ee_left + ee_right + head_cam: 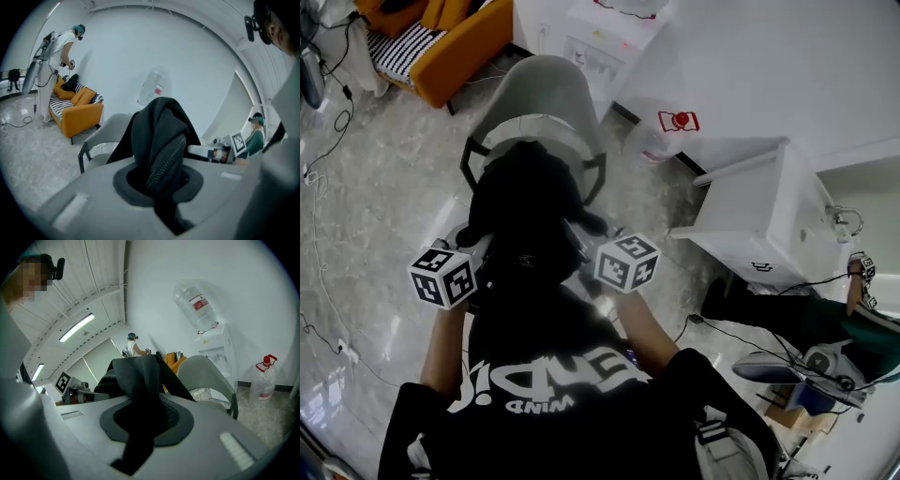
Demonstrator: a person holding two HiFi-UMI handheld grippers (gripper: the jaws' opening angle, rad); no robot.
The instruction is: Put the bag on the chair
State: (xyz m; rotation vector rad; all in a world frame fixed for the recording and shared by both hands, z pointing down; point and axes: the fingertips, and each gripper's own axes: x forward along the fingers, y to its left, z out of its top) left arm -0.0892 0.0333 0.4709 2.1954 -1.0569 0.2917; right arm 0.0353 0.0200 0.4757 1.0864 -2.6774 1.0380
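While the left gripper [159, 176] is clenched on a zipped fold of the black bag [157, 126], the right gripper [143, 420] is clamped on a flat dark flap of the same bag. The bag hangs in the air between the two, close in front of the person's chest. In the head view it overlaps the front edge of the grey chair's seat, though whether it touches the seat I cannot tell. The grey chair [546, 94] stands on the marbled floor [384, 187]. A clear water bottle [264, 385] stands by the wall just past it. An orange sofa [450, 37] sits at the floor's far left corner.
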